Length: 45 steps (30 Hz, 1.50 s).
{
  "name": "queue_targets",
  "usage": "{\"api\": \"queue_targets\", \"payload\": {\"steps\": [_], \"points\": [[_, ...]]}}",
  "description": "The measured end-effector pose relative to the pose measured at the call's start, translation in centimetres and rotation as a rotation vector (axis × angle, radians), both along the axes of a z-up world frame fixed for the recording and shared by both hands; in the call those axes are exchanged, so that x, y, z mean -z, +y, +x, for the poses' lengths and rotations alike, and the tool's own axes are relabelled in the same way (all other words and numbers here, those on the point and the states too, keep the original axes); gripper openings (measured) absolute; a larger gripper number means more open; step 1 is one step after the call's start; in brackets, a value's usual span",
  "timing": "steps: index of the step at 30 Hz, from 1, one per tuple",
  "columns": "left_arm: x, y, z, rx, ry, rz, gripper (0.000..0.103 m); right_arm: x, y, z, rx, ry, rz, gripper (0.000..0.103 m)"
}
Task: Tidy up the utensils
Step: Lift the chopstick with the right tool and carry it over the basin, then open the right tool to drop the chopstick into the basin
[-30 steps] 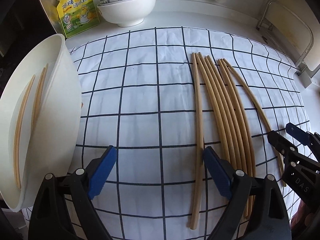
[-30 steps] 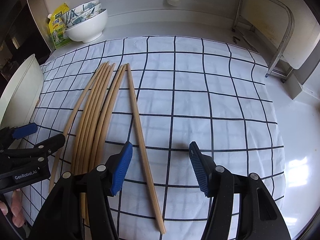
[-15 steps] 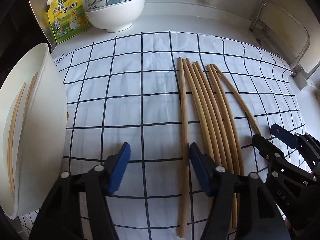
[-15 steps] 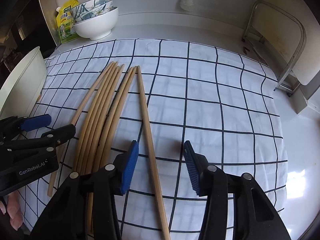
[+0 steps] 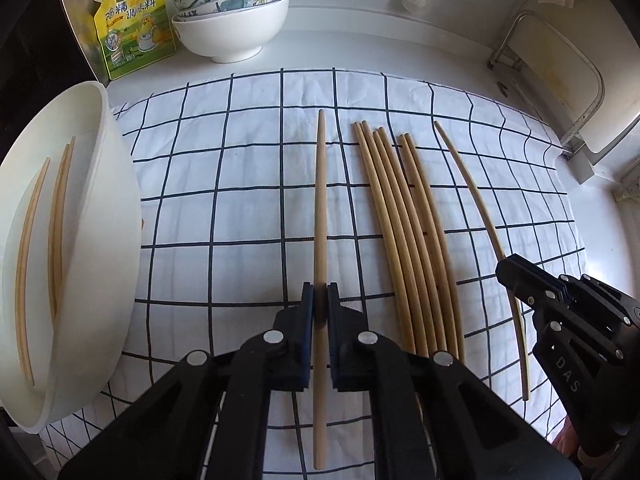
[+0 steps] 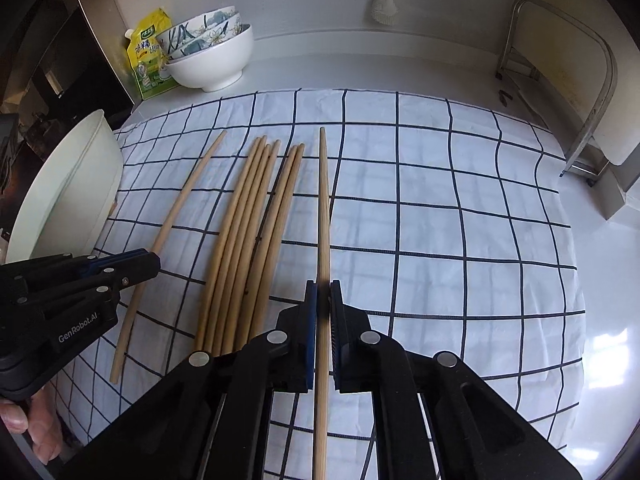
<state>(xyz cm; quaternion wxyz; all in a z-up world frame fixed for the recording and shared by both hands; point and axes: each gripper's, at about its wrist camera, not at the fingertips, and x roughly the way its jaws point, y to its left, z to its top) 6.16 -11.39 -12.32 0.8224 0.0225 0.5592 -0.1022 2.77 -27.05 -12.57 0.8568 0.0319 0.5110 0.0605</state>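
Left gripper (image 5: 320,312) clamped tight on one chopstick (image 5: 320,208), blue pads pinching the shaft toward its near end. Stick runs straight away from the jaws, far tip over the cloth (image 5: 240,184), near end poking back under the gripper body. It sits apart to the left of the bundle (image 5: 404,240).

Right gripper (image 6: 323,308) also clamped on a single stick (image 6: 323,200), same grip: pads squeezed on the shaft toward its near end, stick pointing far along the fingers. This one is just right of the bundle in the right wrist view. In the left wrist view it shows as the thin curved stick at far right, passing under the right gripper's black fingers.

Bundle: six sticks side by side on the cloth between the two gripped ones, untouched, roughly parallel, far tips fanned a little.

Two more sticks lie inside the white tub (image 5: 100,208) at the left edge, leaning along its inner wall.

Sticks: pale wood or bamboo, round, smooth, slightly tapered. Cloth: white with dark grid lines, a bit wrinkled, on a white counter. Tub: smooth matte white plastic, rounded rim. Gripper bodies black plastic with silver rivets, ribbed blue pads.

Far left: stacked bowls (image 5: 232,24), white with blue floral ones inside, next to a yellow-green pouch (image 5: 132,20). Metal rack (image 6: 560,80) far right.
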Motion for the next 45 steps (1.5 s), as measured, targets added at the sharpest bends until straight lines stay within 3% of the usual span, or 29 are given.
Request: {"api": "queue_targets", "payload": {"steps": [9, 13, 18, 24, 31, 37, 45], "points": [[-7.4, 3.3, -1.3, 0.014, -0.143, -0.039, 0.007, -6.4, 2.3, -0.3, -0.007, -0.081, 0.066, 0.006], [-10.2, 7.5, -1.3, -0.043, -0.196, -0.049, 0.007, -8.8, 5.8, 0.7, -0.056, -0.113, 0.107, 0.006], [-11.6, 14.8, -0.9, -0.154, -0.221, -0.042, 0.007, -10.3, 12.2, 2.5, -0.165, -0.134, 0.137, 0.006], [-10.8, 22.9, 0.0, -0.269, -0.212, -0.003, 0.008, -10.5, 21.0, 4.8, -0.309, -0.14, 0.155, 0.006], [-7.5, 27.7, 1.4, -0.308, -0.149, 0.025, 0.008, -8.3, 28.5, 7.3, -0.385, -0.07, 0.152, 0.006], [-5.3, 28.6, 1.8, -0.291, -0.092, 0.01, 0.008, -5.1, 31.3, 8.2, -0.377, 0.02, 0.13, 0.006], [-2.9, 29.0, 2.5, -0.272, -0.041, -0.003, 0.008, -2.1, 31.3, 8.6, -0.317, 0.1, 0.102, 0.006]]}}
